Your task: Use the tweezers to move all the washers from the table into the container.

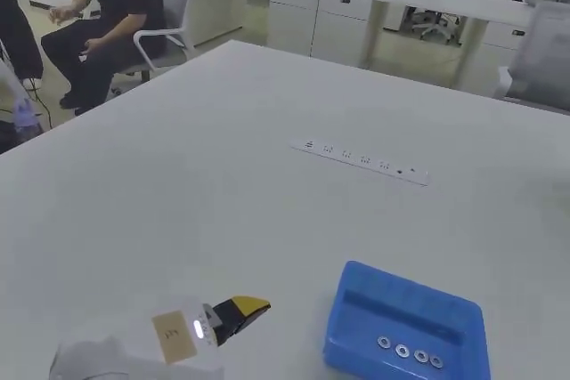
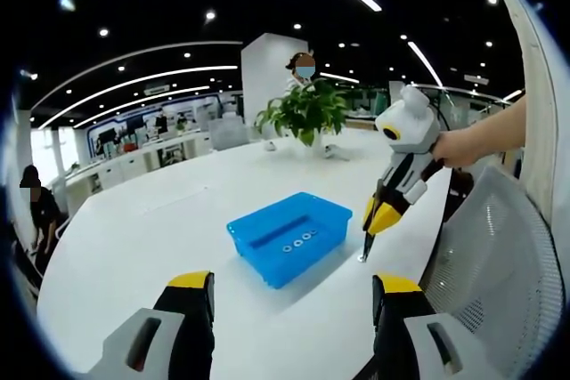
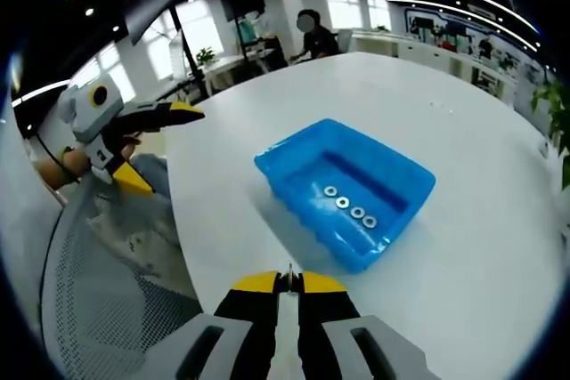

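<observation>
Left gripper (image 2: 294, 280) fingers gaped empty; right gripper (image 3: 289, 280) fingers pinched slim metal tweezers (image 3: 288, 318). Open white tabletop (image 3: 463, 131) ringed the blue rectangular plastic container (image 3: 356, 251) at 12 o'clock.

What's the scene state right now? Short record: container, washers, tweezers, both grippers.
container: blue, upright on the white table
washers: four, in a row on the container floor
tweezers: clamped in the right gripper, tips pointing down beside the container; contact with the table unclear
right gripper: shut on the tweezers, outside the container
left gripper: open, holding nothing, back from the container
other: power strip on the table beyond the container; seated person past the far corner
</observation>
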The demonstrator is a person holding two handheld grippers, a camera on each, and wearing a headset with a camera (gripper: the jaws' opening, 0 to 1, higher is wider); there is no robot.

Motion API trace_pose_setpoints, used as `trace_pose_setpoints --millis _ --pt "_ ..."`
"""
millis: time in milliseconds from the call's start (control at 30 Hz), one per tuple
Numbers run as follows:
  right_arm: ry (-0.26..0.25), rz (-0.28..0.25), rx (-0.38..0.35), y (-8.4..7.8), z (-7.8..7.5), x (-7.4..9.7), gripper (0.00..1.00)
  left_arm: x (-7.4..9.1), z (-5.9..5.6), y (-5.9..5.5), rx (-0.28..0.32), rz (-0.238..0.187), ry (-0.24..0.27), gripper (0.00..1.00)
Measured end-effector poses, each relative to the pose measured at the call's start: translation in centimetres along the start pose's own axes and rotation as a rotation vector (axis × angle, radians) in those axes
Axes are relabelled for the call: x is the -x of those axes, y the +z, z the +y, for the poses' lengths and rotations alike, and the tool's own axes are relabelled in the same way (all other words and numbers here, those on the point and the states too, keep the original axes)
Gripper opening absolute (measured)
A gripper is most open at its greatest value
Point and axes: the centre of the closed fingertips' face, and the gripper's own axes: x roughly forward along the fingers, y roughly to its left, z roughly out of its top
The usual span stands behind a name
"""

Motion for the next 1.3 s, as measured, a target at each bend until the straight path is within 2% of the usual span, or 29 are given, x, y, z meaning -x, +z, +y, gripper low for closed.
trace_pose_setpoints --millis 667,1000,1300 --pt "0.001 0.021 0.036 -0.14 0.26 -0.17 0.04 -0.03 0.0 -0.07 -0.001 0.0 0.003 0.73" --pt "-0.003 0.041 0.101 0.06 0.72 -0.52 0.04 0.02 0.07 -0.16 -0.004 0.003 0.003 0.72" --pt "-0.001 0.047 0.126 0.14 0.66 -0.58 0.03 0.04 0.14 -0.19 -0.006 0.004 0.006 0.72"
